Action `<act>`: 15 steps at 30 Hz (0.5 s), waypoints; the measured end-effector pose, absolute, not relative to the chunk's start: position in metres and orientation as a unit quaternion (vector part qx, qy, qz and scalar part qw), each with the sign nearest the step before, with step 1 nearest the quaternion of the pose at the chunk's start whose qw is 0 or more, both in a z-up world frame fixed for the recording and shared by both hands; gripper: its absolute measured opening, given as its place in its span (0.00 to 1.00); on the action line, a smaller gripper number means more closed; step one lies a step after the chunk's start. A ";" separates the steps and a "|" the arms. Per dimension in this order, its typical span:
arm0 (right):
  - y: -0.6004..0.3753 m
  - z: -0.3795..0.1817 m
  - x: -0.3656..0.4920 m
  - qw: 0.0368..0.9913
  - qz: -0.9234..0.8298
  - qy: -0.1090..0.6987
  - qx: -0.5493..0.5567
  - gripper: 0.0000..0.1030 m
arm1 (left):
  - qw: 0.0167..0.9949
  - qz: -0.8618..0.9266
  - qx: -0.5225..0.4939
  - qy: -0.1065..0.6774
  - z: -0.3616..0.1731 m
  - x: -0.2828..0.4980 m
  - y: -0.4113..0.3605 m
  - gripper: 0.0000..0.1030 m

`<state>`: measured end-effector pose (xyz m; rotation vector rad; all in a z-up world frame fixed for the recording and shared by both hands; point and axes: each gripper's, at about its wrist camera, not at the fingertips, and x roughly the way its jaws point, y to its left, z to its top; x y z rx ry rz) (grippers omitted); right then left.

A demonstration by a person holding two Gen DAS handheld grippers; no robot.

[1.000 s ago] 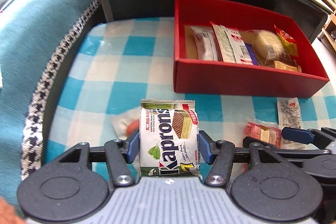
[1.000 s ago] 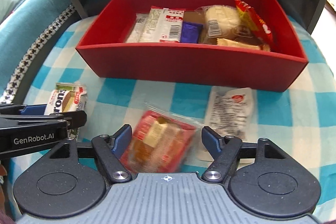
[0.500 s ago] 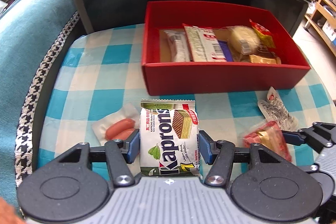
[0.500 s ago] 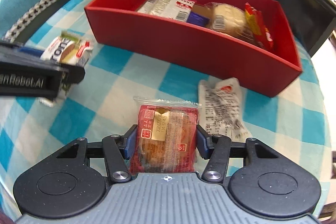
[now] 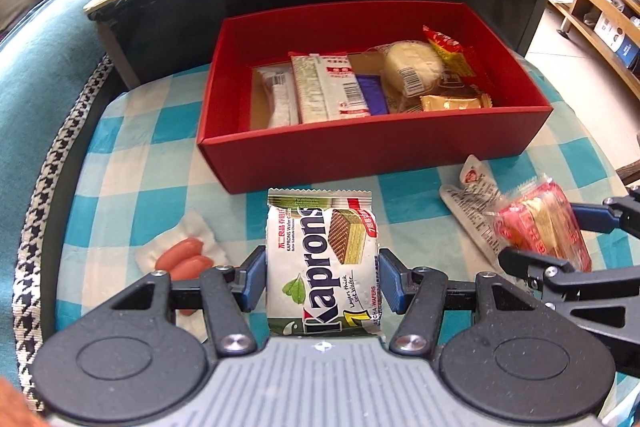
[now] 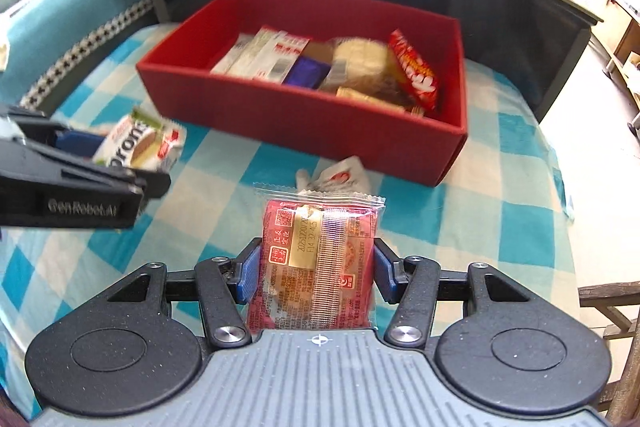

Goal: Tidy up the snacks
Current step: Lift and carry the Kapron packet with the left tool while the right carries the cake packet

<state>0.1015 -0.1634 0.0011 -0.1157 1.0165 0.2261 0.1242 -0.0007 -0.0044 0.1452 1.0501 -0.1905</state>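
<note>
Since the earlier frames both packets have come up off the blue-and-white checked cloth (image 5: 132, 163), and the right tongs, then wide around theirs, are now clamped on it. Left wrist view: the left gripper (image 5: 322, 279) grasps a white-and-green Kaprons wafer packet (image 5: 322, 259) upright between its blue pads, held clear of the cloth just in front of the red rectangular cardboard box (image 5: 372, 151); a clear pouch of two red sausages (image 5: 180, 259) lies on the cloth at lower left, a white printed sachet (image 5: 470, 205) at right, and the right gripper (image 5: 560, 239) enters from the right edge with its red packet. Right wrist view: the right gripper (image 6: 316, 269) is closed on a red-and-gold wrapped cake in clear film (image 6: 316, 259), pads pressing both sides — the packet stands upright above the cloth, short of the red box (image 6: 320, 123). That box holds several wrapped snacks; the left gripper (image 6: 124, 163) with the wafer packet (image 6: 140, 141) shows at left, blurred.
</note>
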 end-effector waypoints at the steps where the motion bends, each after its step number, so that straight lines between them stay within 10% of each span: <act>1: -0.165 0.004 0.102 0.868 0.109 0.482 -0.052 0.61 | 0.859 -0.091 0.069 0.499 -0.004 0.125 -0.002 0.85; 15: -0.173 0.035 0.132 0.896 0.116 0.429 -0.021 0.61 | 0.877 -0.091 0.054 0.468 0.020 0.150 -0.014 0.85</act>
